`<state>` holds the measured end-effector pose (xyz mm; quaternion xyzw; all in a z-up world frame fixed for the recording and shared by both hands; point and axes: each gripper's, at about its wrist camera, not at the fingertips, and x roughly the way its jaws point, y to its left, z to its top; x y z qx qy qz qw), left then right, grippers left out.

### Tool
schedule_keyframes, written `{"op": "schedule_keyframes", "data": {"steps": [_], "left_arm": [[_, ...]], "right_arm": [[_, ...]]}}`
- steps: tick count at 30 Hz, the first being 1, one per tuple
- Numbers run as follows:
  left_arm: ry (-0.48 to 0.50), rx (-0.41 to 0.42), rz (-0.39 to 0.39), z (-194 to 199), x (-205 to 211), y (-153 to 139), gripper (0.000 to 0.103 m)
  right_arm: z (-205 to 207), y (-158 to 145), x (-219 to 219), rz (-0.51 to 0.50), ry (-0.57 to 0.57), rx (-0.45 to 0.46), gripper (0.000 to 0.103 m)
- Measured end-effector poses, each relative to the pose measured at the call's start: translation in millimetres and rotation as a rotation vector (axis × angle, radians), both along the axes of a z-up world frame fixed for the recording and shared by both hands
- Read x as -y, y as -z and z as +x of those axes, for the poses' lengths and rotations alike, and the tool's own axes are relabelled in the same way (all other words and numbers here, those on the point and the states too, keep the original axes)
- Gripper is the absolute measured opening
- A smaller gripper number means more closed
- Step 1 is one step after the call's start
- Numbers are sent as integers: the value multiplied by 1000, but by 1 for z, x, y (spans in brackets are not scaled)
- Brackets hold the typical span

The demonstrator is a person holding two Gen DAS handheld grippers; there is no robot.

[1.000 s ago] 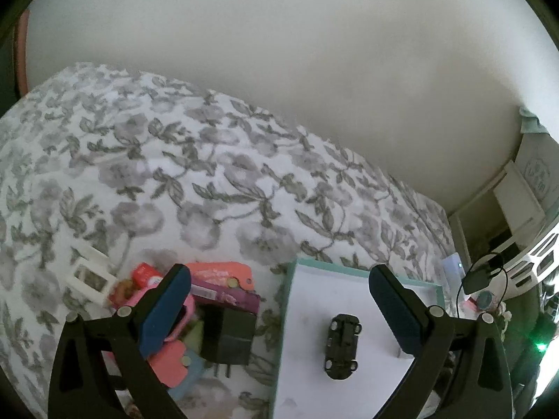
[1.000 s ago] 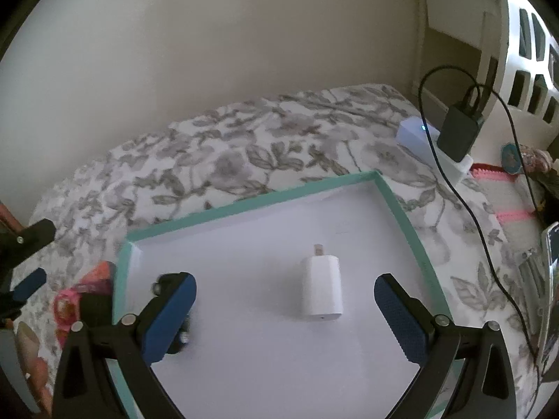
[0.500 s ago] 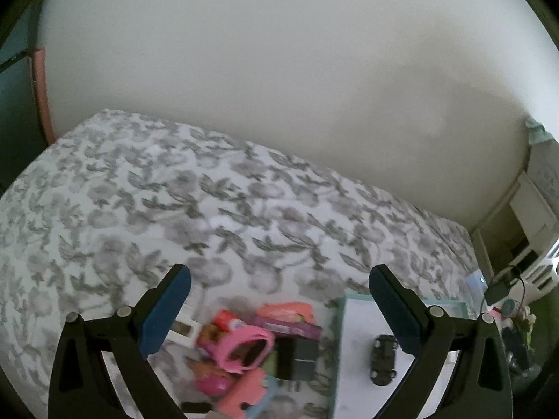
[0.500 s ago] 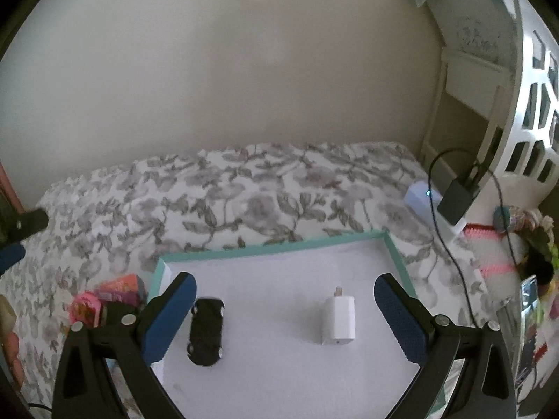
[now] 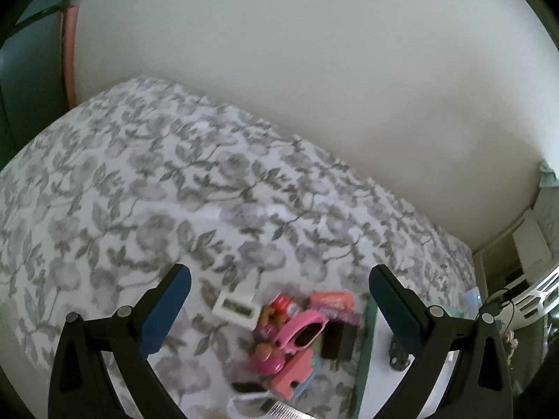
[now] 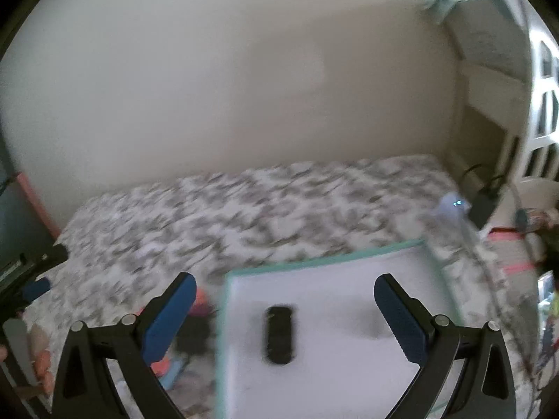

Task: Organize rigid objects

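Observation:
A white tray with a teal rim [image 6: 314, 263] lies on the flowered bedspread. A black toy car [image 6: 278, 330] lies inside it, below the gap of my open right gripper [image 6: 284, 314]; this view is blurred. Left of the tray is a pile of small objects: pink sunglasses [image 5: 304, 331], a black charger [image 5: 337, 342], a white rectangular piece [image 5: 236, 307] and a red item [image 5: 284, 305]. My left gripper [image 5: 281, 310] hangs open and empty above the pile. Its right finger partly hides the toy car [image 5: 396, 349] and the tray rim [image 5: 367, 342].
The bedspread [image 5: 174, 192] stretches back to a plain wall. At the right bed edge are a white device with a blue light [image 6: 454, 204], a black adapter [image 6: 484, 207] with a cable, and a white lattice headboard [image 6: 545, 122]. The left gripper's body [image 6: 35, 286] shows at the right view's left edge.
Both grippers have drawn back and up from the bed. The right view has swung left, so the car is now centred; the white charger seen earlier is no longer visible.

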<state>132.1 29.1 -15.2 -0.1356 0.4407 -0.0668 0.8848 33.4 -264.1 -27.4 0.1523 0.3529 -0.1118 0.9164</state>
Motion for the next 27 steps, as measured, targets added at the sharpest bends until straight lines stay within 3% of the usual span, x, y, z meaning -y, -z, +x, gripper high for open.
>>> {"op": "schedule_keyframes", "data": {"steps": [11,17,21,27], "left_arm": [[-46,-192,184,-29,-18,37,102],[-106,-307,187,-39,-37,67,102],[-110,-370,172,-41,-42,83,102],[-99,-438,141,-40,-44,100,102]], "right_arm": [[5,45,-93,58,-198,-202,103],[5,73,-113,127,-231,-299,103],[4,82,-117,200,-222,-335,103],[5,94,-125,232,-219,-378,103]]}}
